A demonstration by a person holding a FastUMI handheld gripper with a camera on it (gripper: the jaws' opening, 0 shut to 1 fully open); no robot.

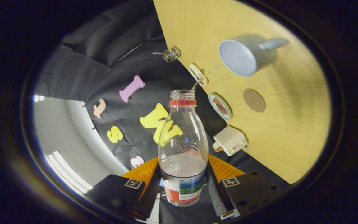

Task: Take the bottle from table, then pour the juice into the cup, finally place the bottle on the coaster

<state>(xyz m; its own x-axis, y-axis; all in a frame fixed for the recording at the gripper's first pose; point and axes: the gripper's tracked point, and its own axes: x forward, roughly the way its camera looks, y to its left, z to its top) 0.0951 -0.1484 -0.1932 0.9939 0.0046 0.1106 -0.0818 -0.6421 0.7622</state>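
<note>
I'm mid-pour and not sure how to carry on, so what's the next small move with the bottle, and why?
Probably hold this tilt a little longer. The tool grips the bottle between its fingers, a thin stream leaves its mouth toward the cup, and liquid remains inside. The coaster comes afterwards.

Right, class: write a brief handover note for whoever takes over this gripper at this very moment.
Gripper: shut on the bottle, which is uncapped and tipped toward the cup.
A thin stream runs from the bottle's mouth toward the cup; whether it lands inside is unclear.
Round brown coaster lies bare on the table, beside the cup.
Done: bottle taken, pouring begun.
Left: finish pouring, right the bottle, set it on the coaster.
</note>
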